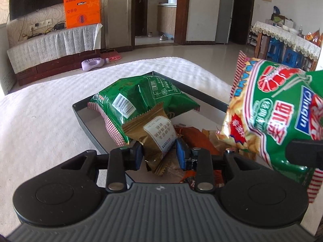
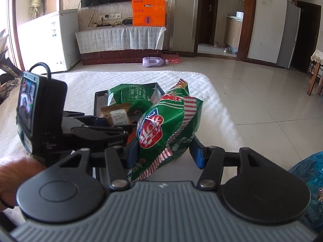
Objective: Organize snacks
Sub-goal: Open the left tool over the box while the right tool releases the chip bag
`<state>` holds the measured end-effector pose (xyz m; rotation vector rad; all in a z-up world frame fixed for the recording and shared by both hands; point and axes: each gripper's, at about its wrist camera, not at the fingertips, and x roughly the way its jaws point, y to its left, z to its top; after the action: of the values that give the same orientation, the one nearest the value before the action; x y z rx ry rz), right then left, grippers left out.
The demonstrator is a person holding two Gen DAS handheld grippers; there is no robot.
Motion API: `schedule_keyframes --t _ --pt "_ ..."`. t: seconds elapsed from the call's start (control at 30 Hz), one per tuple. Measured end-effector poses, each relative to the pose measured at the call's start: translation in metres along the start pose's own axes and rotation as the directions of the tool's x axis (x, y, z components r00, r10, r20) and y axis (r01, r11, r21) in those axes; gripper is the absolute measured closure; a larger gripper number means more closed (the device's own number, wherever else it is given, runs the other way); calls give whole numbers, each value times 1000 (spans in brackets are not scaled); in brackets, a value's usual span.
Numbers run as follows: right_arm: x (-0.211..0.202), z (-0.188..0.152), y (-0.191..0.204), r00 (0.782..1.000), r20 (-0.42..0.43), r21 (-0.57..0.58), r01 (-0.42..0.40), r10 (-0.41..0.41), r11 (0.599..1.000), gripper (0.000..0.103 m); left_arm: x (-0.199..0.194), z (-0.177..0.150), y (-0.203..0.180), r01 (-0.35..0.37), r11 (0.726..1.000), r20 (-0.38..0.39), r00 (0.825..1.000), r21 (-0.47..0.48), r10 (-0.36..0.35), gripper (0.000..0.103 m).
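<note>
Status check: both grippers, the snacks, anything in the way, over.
Left gripper around gold snack packet, grip unclear. Right gripper shut on green shrimp-chip bag. Tray already crowded by second green bag.

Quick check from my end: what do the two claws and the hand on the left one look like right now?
Both claws match: a ribbed grey body, two round black discs, black linkage arms with silver pivot pins, and blue pads on the fingers. The right wrist view shows the left claw from the side, with a black camera block, lit screen and looped black cable. The hand shows no sleeve.
</note>
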<state>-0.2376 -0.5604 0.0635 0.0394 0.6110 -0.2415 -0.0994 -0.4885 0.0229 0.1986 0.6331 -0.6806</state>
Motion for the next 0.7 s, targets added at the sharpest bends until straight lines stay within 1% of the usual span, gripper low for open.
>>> schedule_keyframes --t 0.1,0.17,0.27,0.37,0.47,0.6,0.67,0.7 --pt "1 0 0 1000 3 0 -1 1 1000 46 -8 0 1 14 1000 6 1000 7 -14 55" --pt "3 0 -1 1000 8 2 1 -1 1000 46 -18 0 1 18 1000 24 1000 17 -19 49" --pt "13 3 -1 1000 6 9 1 -1 1000 46 -33 -2 3 24 999 41 999 33 -26 45" --pt "26 6 -1 1000 -2 28 -17 17 999 46 -40 -5 5 23 999 45 999 47 -25 44" --pt "39 11 3 1000 -12 9 -19 19 1000 46 -50 -10 8 20 999 43 999 50 -22 44" --pt "51 8 2 997 -70 25 -28 29 999 46 -50 -14 4 14 997 31 999 82 -17 43" --pt "46 6 0 997 -72 22 -28 29 999 41 -50 -16 0 17 996 31 999 93 -20 43" --pt "42 5 -1 997 -69 20 -24 25 1000 34 -50 -16 -1 17 995 31 999 96 -20 43"
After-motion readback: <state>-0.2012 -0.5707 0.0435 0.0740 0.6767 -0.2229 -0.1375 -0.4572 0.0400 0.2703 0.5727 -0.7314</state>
